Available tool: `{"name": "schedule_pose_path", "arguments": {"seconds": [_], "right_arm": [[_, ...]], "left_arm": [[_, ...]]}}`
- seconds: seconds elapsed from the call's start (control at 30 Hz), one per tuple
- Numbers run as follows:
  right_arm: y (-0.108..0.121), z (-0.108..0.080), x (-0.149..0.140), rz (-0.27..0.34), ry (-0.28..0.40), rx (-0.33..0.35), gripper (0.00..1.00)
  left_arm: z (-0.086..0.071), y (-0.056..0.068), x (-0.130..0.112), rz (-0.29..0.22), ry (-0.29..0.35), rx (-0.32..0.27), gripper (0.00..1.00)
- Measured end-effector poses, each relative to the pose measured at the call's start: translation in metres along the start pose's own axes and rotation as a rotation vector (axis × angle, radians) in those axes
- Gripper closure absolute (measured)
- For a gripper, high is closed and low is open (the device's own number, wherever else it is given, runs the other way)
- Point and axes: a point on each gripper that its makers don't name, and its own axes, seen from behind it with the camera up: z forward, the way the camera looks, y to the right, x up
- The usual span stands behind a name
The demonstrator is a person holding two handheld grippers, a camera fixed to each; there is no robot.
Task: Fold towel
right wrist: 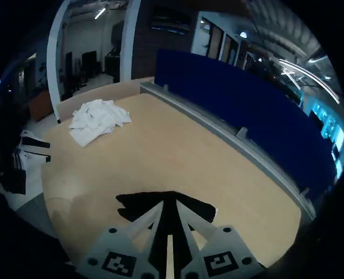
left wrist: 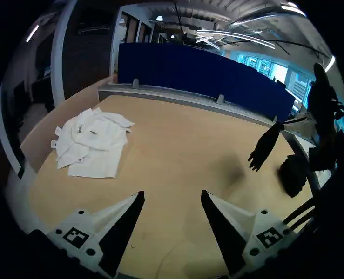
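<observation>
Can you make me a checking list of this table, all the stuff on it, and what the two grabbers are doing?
Surface: table of light wood.
Job's things: black towel, held in the right hand-held gripper.
Clutter: heap of white cloths near the table's far corner.
Grippers: left hand-held gripper open, holding nothing; the right one shut on the black towel.
Cables: thin dark lines by the table's edge, maybe cables; cannot tell.
Surroundings: blue divider along the table's far side, ceiling lights above.
</observation>
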Motion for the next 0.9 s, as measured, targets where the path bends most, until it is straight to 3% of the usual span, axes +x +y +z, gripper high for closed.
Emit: {"name": "schedule_pose_path", "arguments": {"seconds": [0.4, 0.9], "right_arm": [[0.055, -0.033, -0.004, 0.043, 0.027, -0.050, 0.97], [0.147, -0.083, -0.042, 0.077, -0.003, -0.139, 0.97]], "left_arm": [[0.004, 0.015, 0.005, 0.031, -0.001, -0.029, 0.10], [0.008, 0.028, 0.011, 0.036, -0.008, -0.033, 0.10]]}}
